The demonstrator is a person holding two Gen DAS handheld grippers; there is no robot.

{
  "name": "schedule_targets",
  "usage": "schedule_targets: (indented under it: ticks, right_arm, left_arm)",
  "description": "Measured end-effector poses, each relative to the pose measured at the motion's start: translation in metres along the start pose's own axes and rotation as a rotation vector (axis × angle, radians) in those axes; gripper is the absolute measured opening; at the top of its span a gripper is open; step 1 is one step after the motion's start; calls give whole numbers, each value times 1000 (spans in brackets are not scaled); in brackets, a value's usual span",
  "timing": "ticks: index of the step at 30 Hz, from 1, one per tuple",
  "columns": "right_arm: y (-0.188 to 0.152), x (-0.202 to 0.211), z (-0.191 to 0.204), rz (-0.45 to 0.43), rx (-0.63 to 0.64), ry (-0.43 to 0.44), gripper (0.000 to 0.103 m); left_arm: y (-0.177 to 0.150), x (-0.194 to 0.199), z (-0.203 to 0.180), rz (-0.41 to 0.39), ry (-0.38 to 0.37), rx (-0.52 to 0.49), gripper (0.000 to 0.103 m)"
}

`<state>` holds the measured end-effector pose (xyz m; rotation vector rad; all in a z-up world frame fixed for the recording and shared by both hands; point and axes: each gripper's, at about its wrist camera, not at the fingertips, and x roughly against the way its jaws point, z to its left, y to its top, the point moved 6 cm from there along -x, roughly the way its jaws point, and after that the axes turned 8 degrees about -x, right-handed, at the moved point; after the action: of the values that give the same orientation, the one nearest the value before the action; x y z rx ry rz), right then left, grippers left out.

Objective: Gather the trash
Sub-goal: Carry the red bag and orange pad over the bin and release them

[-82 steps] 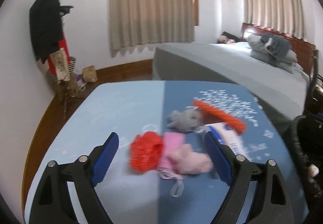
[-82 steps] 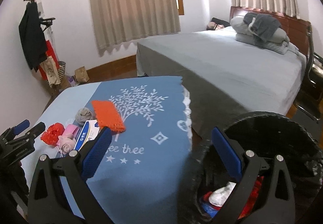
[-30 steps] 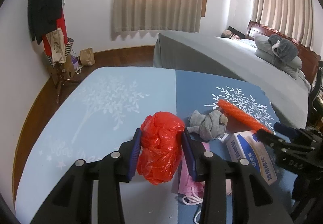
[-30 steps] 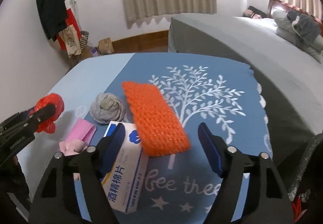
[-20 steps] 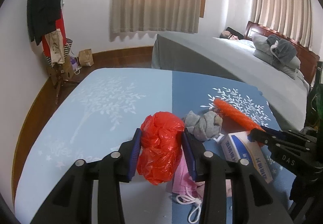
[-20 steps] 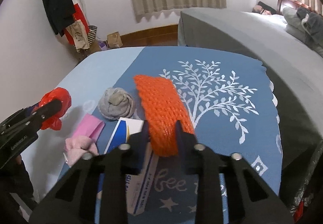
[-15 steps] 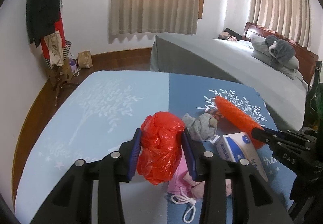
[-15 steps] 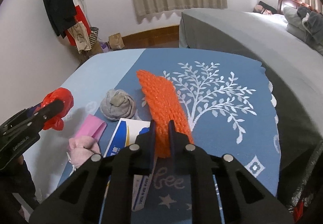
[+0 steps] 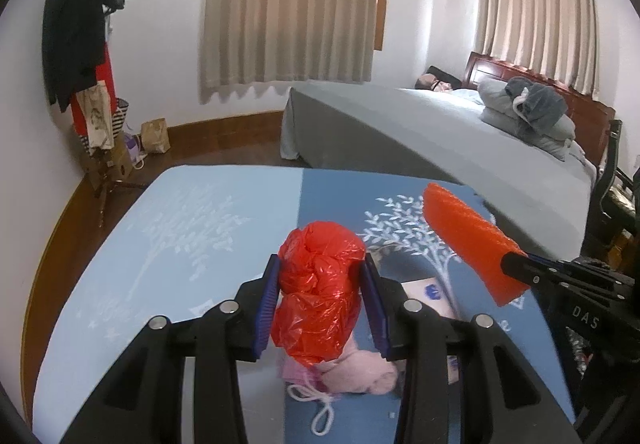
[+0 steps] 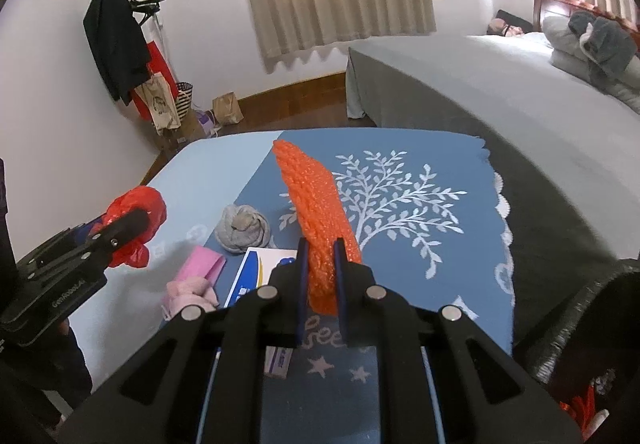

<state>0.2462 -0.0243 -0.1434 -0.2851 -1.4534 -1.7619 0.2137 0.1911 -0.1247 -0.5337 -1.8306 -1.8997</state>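
My left gripper (image 9: 320,272) is shut on a crumpled red plastic bag (image 9: 320,296) and holds it above the blue tablecloth (image 9: 180,236). My right gripper (image 10: 320,248) is shut on an orange foam net sleeve (image 10: 316,200), lifted off the table; it also shows in the left wrist view (image 9: 468,240). On the cloth lie a grey balled sock (image 10: 242,228), a pink cloth with a mask (image 10: 192,284) and a white and blue box (image 10: 260,272). The red bag also shows in the right wrist view (image 10: 136,212).
A black-lined trash bin (image 10: 592,340) stands off the table's right edge with some trash inside. A grey bed (image 10: 500,96) lies beyond the table. A coat rack (image 9: 80,44) stands at the far left wall.
Both grippers have risen. The right one closed on the orange sleeve and lifted it off the table. The left one still holds the red bag, now higher.
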Motion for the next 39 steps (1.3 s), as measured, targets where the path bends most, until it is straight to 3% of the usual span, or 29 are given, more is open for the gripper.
schedule_targets:
  ticks: [25,39]
  right_arm:
    - [-4,112,-31,-136,-43,-39,11]
    - [-14,171,-69,-205,-82,-111,11]
  left_arm:
    - [17,53,-81,-81,-130,-60,40]
    - [26,75,-139,-121,-213,-112,39]
